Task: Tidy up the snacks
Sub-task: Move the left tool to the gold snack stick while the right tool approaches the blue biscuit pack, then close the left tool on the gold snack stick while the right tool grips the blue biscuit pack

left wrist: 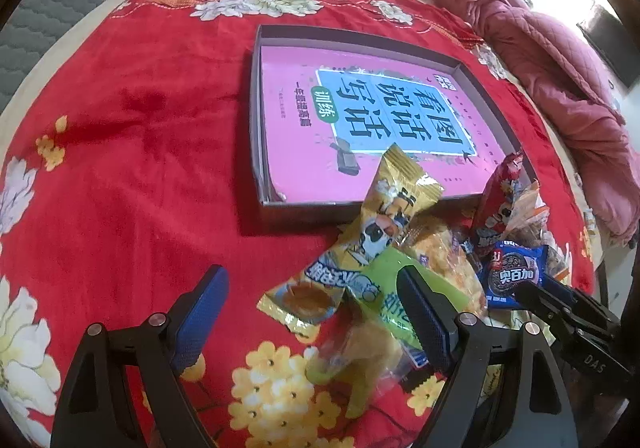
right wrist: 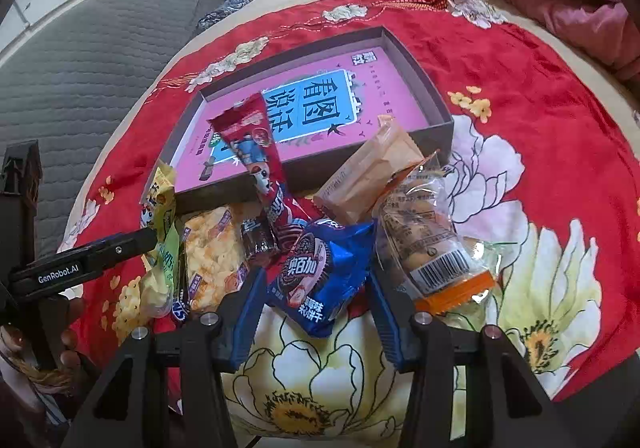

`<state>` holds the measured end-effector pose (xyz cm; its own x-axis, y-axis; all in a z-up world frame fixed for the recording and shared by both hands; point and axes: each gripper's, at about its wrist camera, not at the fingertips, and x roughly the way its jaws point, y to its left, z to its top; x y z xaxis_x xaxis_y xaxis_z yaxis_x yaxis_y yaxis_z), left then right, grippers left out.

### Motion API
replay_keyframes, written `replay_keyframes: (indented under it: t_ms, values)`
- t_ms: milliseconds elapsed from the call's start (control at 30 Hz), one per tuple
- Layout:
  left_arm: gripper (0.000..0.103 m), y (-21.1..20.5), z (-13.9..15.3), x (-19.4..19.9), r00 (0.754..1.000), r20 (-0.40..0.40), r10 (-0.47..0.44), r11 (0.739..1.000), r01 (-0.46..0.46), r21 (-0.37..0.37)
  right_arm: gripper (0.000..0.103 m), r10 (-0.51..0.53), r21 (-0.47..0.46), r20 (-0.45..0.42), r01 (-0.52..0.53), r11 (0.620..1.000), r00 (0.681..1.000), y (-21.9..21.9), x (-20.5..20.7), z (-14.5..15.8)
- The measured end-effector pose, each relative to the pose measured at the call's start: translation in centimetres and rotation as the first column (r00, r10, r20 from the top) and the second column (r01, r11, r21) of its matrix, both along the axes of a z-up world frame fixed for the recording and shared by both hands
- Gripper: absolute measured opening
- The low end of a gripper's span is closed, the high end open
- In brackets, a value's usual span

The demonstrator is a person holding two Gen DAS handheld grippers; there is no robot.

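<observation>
- The right gripper [right wrist: 316,308] had its jaws either side of the blue cookie packet [right wrist: 320,280]; whether they pinched it was unclear.
- The left gripper [left wrist: 312,324] stood wide, jaws empty, over the green packet [left wrist: 384,288].
- The snack pile [right wrist: 256,240] lay on the red floral blanket [right wrist: 540,95], against the open box [right wrist: 440,115], the red packet [right wrist: 256,143] leaning over its rim.

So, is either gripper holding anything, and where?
Left gripper: nothing. Right gripper straddles blue cookie packet, lower end; whether pads press cannot be told.
</observation>
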<state>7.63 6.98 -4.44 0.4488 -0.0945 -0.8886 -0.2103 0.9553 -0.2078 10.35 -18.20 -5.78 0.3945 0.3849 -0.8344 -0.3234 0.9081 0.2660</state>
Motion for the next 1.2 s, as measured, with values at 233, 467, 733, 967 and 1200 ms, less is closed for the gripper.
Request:
replay_keyframes:
  t_ms: [233, 467, 733, 967, 1200]
  values:
    - [0.075, -0.2, -0.4, 0.7, 1.000, 0.006, -0.018, 1.000, 0.018, -0.009, 0.051, -0.002, -0.009, -0.009, 0.002, 1.000, 1.000, 0.6, 0.6, -0.8]
    - [0.055, -0.2, -1.1, 1.0, 1.000, -0.001, -0.028, 0.998, 0.028, -0.054, 0.036, -0.018, 0.036, -0.029, 0.019, 0.999, 0.999, 0.1, 1.3, -1.3]
    - [0.030, -0.3, -1.2, 1.0, 0.999, 0.007, -0.036, 0.997, 0.037, -0.072, 0.030, -0.017, 0.076, 0.001, 0.017, 0.997, 1.000, -0.6, 1.1, -0.6]
    - [0.026, 0.3, -0.5, 0.2, 1.000, 0.026, -0.007, 0.995, 0.010, -0.104, 0.028, 0.004, 0.075, 0.046, -0.007, 0.997, 0.999, -0.5, 0.4, 0.4]
    - [0.026, 0.4, 0.7, -0.8, 0.999, 0.051, 0.005, 0.994, 0.001, -0.112, 0.025, 0.012, 0.083, 0.068, -0.018, 0.996, 0.998, -0.6, -0.1, 1.0]
